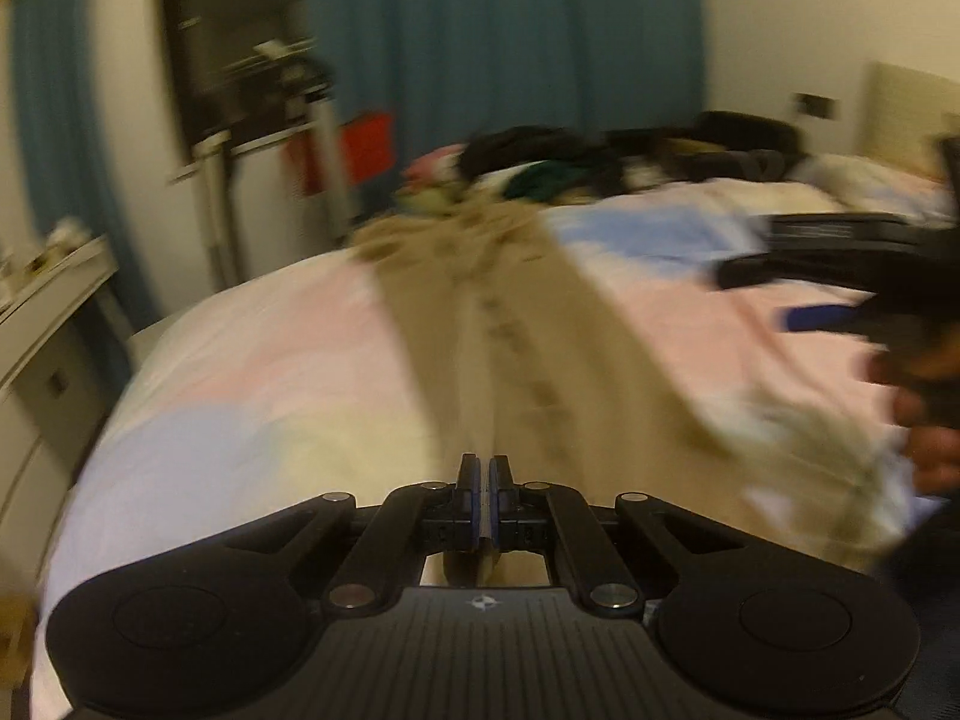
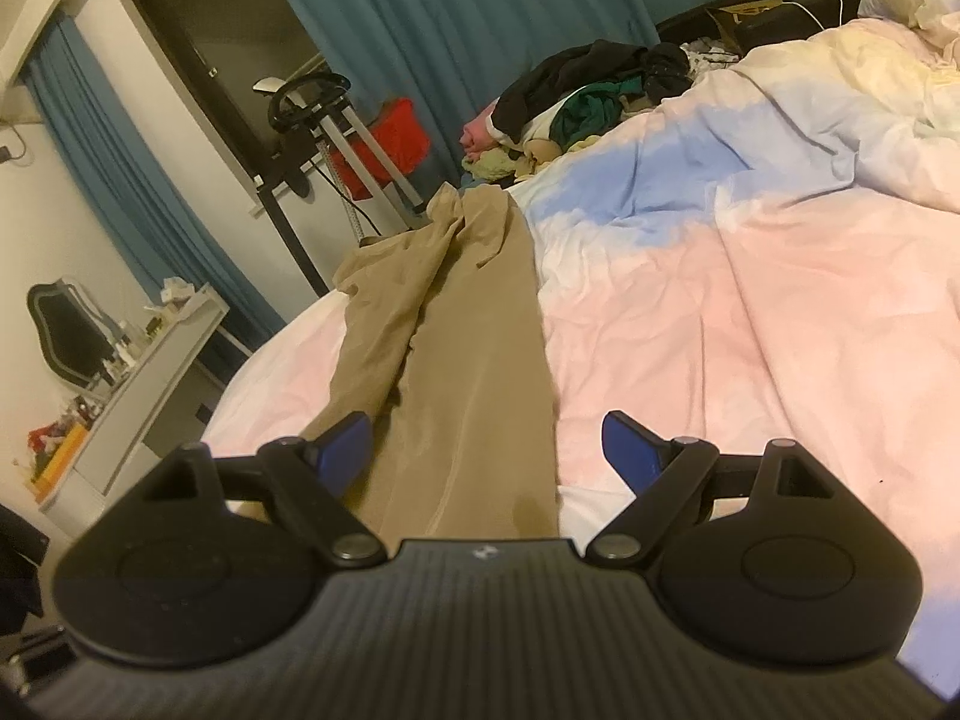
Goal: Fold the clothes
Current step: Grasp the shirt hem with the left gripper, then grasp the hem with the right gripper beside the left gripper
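Observation:
Tan trousers lie stretched lengthwise across the pastel bedspread, their far end rumpled near the bed's edge. In the blurred left wrist view the same tan trousers run away from my left gripper, whose jaws are shut on the near end of the fabric. My right gripper stands open, its blue pads on either side of the trouser leg with nothing pinched. The right gripper and a hand appear at the right edge of the left wrist view.
A heap of dark, green and pink clothes sits at the far side of the bed. A white dresser with clutter stands left; a metal stand and red box are beyond, before teal curtains.

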A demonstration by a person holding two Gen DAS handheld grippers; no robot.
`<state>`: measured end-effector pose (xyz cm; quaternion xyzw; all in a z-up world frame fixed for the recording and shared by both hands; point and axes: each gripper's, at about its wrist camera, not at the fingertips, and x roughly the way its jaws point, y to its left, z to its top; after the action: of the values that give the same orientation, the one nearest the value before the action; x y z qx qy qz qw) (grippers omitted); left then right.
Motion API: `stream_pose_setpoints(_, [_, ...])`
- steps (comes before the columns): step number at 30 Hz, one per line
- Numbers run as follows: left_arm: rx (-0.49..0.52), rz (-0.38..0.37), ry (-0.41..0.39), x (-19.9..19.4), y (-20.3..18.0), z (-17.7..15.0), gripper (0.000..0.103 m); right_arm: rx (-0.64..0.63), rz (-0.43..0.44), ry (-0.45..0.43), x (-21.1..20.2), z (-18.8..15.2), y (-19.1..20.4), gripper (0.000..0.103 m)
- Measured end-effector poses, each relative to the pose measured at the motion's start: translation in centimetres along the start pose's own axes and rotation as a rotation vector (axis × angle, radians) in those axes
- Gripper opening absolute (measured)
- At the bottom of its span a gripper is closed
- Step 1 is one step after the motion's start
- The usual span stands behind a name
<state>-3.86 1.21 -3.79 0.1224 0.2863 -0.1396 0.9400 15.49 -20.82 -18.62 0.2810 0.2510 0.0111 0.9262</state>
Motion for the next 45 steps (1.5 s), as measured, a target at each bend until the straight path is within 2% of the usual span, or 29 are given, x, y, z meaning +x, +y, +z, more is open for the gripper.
stream_pose_setpoints(3, [0.027,-0.097,0.012,-0.1,-2.6,0.2,0.003,-0.009,-0.007,-0.003,0.0,0.1,-0.1,0.085])
stream_pose_setpoints(7, [0.051,-0.174,0.103,3.2,-4.9,-0.9,0.003,0.005,-0.012,0.014,0.0,0.0,-0.6,0.085])
stream_pose_setpoints(10, [0.05,-0.218,0.201,6.1,-5.4,-2.1,0.009,0.036,-0.006,0.059,0.4,-0.2,-1.2,0.085])
stream_pose_setpoints(12, [0.025,-0.243,0.258,7.0,-4.8,-2.8,0.017,0.054,-0.003,0.091,0.6,-0.5,-1.6,0.085])
stream_pose_setpoints(13, [0.001,-0.246,0.263,7.1,-4.3,-2.9,0.019,0.063,-0.002,0.108,0.7,-0.7,-1.8,0.085])
stream_pose_setpoints(15, [-0.05,-0.252,0.272,7.2,-3.2,-3.1,0.048,0.084,0.001,0.142,0.9,-1.1,-2.2,0.085])
stream_pose_setpoints(17, [-0.129,-0.255,0.266,7.2,-1.7,-3.0,0.057,0.131,0.014,0.183,1.1,-1.8,-2.9,0.085])
stream_pose_setpoints(20, [-0.282,-0.253,0.274,7.1,1.7,-2.7,0.064,0.219,0.033,0.245,1.3,-2.9,-4.2,0.085])
stream_pose_setpoints(23, [-0.422,-0.216,0.296,7.7,4.5,-2.9,0.071,0.282,0.027,0.298,1.6,-4.0,-5.2,0.085])
stream_pose_setpoints(27, [-0.509,-0.11,0.35,10.0,6.8,-3.0,0.075,0.293,0.01,0.322,1.9,-4.5,-5.2,0.085])
stream_pose_setpoints(33, [-0.563,-0.131,0.438,12.9,7.7,-3.5,0.082,0.298,0.012,0.375,2.7,-5.2,-5.1,0.083])
stream_pose_setpoints(37, [-0.568,-0.136,0.449,13.3,7.7,-3.5,0.081,0.324,0.007,0.381,2.5,-5.4,-5.6,0.082])
stream_pose_setpoints(42, [-0.57,-0.071,0.445,12.8,8.2,-3.6,0.072,0.353,-0.013,0.386,1.9,-5.7,-6.1,0.081])
stream_pose_setpoints(45, [-0.596,-0.028,0.419,11.7,8.7,-3.8,0.07,0.354,-0.014,0.4,1.7,-5.9,-6.0,0.081])
